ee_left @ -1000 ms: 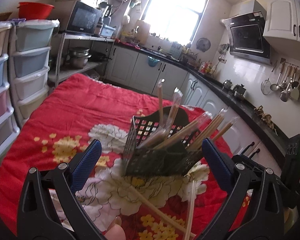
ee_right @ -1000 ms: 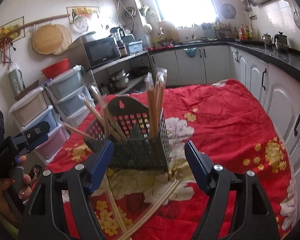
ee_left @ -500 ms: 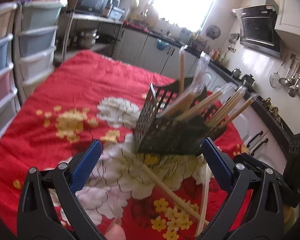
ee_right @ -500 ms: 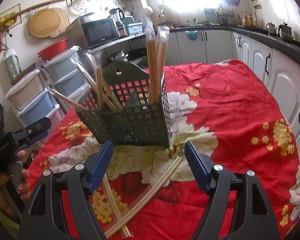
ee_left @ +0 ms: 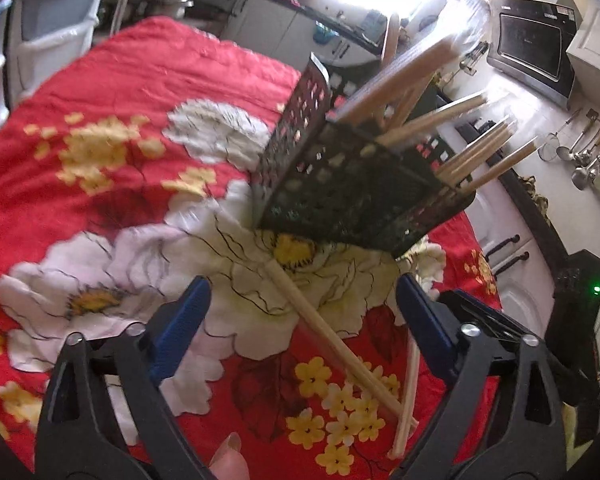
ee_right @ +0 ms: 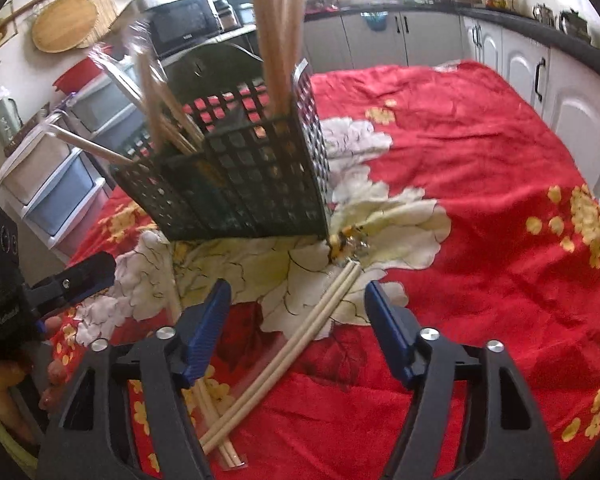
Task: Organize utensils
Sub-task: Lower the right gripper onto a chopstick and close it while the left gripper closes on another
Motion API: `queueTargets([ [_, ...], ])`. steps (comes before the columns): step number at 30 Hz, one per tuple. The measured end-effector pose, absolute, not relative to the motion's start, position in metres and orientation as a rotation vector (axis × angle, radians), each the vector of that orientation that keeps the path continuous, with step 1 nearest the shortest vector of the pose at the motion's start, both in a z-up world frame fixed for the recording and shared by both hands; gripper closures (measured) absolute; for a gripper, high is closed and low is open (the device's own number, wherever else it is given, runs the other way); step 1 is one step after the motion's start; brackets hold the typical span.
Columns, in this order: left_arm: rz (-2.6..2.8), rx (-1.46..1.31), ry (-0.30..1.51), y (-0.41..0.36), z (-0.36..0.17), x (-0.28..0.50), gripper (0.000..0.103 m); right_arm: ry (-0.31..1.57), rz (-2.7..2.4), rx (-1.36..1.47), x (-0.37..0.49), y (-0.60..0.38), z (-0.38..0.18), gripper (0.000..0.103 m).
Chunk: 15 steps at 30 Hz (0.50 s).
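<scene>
A black mesh utensil basket (ee_left: 352, 184) stands on the red floral cloth (ee_left: 132, 92) and holds several wrapped chopstick pairs (ee_left: 480, 152). It also shows in the right wrist view (ee_right: 240, 176). Loose wrapped chopstick pairs lie crossed on the cloth in front of it (ee_left: 332, 336) (ee_right: 300, 332). My left gripper (ee_left: 300, 328) is open and empty, just above the loose chopsticks. My right gripper (ee_right: 298, 328) is open and empty, over the same chopsticks. The left gripper shows at the left edge of the right wrist view (ee_right: 72, 280).
Plastic drawer units (ee_right: 56, 176) stand left of the table. White kitchen cabinets (ee_right: 540, 76) run along the far side and right. A microwave (ee_right: 184, 24) sits on a rack behind the basket. Hanging ladles (ee_left: 588, 156) are on the wall.
Both grippers have moved forward and down toward the basket and the loose chopsticks; the basket now looks larger and closer. Both jaws stay open.
</scene>
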State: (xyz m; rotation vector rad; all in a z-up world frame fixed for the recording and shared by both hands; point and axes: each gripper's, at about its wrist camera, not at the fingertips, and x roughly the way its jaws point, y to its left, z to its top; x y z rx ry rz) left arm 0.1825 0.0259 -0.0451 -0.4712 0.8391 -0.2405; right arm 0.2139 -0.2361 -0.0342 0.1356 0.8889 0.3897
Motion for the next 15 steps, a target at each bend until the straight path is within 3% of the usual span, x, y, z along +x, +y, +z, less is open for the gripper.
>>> queueTargets([
  [8,-0.261,-0.564,0.924,0.024,-0.071,0.201,0.041,1.007,0.361,0.214,0.242,-0.242,-0.061,0.052],
  [15,-0.229,-0.579,0.94,0.027,-0.081,0.216,0.063,0.99,0.331,0.151,0.244,-0.238,-0.068,0.063],
])
